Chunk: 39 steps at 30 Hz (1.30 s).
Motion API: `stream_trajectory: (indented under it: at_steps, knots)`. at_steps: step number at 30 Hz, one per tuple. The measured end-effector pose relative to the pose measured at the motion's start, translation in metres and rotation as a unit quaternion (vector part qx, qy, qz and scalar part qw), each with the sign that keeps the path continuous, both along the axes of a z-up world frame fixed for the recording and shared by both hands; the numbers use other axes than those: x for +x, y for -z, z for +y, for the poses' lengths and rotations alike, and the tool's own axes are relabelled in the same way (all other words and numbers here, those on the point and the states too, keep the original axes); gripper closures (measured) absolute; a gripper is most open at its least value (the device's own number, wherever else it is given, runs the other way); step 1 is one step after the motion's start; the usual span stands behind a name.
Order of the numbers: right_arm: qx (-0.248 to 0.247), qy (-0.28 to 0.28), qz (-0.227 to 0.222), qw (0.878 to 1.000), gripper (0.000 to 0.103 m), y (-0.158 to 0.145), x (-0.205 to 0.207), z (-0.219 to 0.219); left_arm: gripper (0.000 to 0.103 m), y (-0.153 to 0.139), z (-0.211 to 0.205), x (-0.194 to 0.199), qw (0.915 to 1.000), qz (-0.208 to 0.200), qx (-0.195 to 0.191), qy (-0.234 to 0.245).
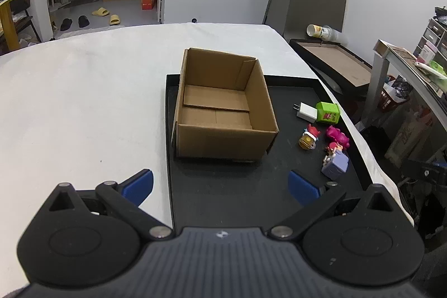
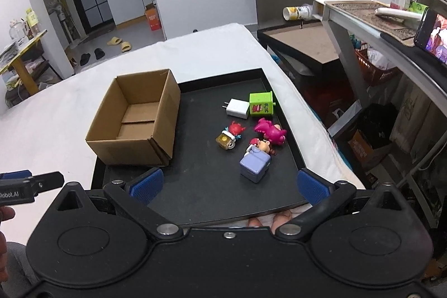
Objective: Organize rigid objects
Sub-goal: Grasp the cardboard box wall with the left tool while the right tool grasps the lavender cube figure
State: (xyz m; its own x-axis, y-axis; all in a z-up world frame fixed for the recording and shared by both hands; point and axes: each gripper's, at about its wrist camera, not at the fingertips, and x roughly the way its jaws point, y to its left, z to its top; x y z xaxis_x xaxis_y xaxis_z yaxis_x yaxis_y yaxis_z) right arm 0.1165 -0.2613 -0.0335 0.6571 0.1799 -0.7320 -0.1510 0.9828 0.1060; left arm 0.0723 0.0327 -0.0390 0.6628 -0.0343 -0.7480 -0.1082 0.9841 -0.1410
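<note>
Open corrugated cardboard box (image 1: 223, 105), square-cornered with flaps flat on its floor, sits on the matte black tray (image 1: 223, 192) just ahead of the left gripper (image 1: 220, 186). Ahead of the right gripper (image 2: 229, 186): boxy white charger (image 2: 237, 108) touching green cube (image 2: 261, 103), glossy magenta figure (image 2: 271, 131), red-and-amber figure (image 2: 230, 134), lilac block figure (image 2: 255, 161) nearest. Both grippers hover low over the tray's near edge, ribbed blue pads (image 2: 146, 185) spread wide, nothing between them.

The only legible text is "Robot.AI", printed in white on the black body of the left gripper (image 2: 16, 179) at the right-wrist view's left edge.
</note>
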Motion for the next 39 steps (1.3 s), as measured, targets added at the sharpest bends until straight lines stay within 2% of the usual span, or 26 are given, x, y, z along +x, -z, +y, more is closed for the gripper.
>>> stream_trajectory:
  at_steps: [15,20,22,24,27,30,35,39]
  knots:
    - [-0.006,0.046,0.024,0.999,0.000,0.026,0.032,-0.008,0.003,0.017,0.017,0.040,0.9996,0.004,-0.014,-0.026]
    - [-0.007,0.062,0.037,0.997,0.000,0.038,0.045,-0.011,0.003,0.023,0.026,0.052,0.9988,0.007,-0.030,-0.039]
    - [-0.007,0.065,0.042,0.997,0.004,0.044,0.049,-0.011,0.004,0.024,0.027,0.057,0.9987,0.004,-0.030,-0.040]
    - [-0.008,0.067,0.050,0.996,0.014,0.050,0.054,-0.012,0.006,0.026,0.030,0.062,0.9985,0.002,-0.032,-0.044]
    - [-0.003,0.069,0.064,0.996,0.023,0.060,0.064,-0.011,0.009,0.029,0.035,0.071,0.9977,0.002,-0.043,-0.051]
    - [0.000,0.076,0.074,0.994,0.026,0.068,0.075,-0.009,0.016,0.034,0.039,0.080,0.9973,0.000,-0.044,-0.059]
    - [0.013,0.091,0.089,0.992,0.029,0.084,0.094,-0.006,0.036,0.043,0.047,0.092,0.9958,0.005,-0.059,-0.071]
    - [0.020,0.102,0.099,0.990,0.033,0.097,0.113,-0.005,0.048,0.048,0.051,0.101,0.9949,0.008,-0.064,-0.077]
